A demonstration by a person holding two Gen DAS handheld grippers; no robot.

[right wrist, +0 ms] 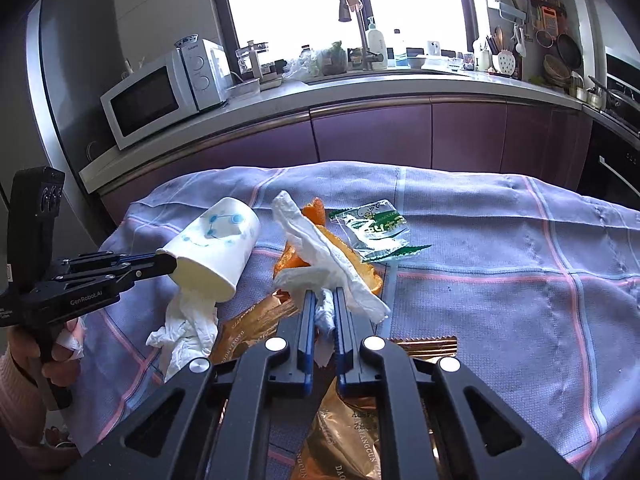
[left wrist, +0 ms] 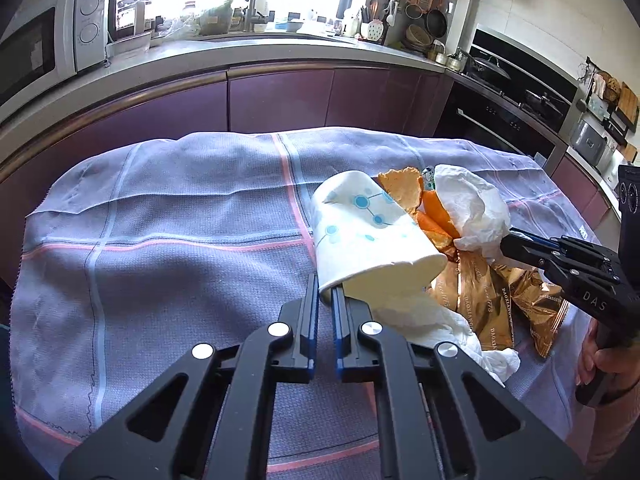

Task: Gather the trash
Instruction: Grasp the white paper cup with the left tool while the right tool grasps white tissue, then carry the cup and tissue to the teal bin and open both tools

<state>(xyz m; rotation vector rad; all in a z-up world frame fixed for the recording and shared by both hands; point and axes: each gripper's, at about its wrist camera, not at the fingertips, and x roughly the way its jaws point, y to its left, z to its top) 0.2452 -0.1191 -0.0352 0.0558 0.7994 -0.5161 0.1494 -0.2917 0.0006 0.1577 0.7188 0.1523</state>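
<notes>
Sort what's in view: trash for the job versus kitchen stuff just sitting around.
Trash: paper cup, white tissue, orange peel, gold wrapper, green packet.
Sitting around: microwave, soap bottle, pans.

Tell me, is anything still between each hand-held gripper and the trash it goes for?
Nothing visible. The left hand-held gripper is already shut on the rim of the paper cup, and the right hand-held gripper is shut on a tissue. No bin shows in either view, so the way there cannot be judged.
</notes>
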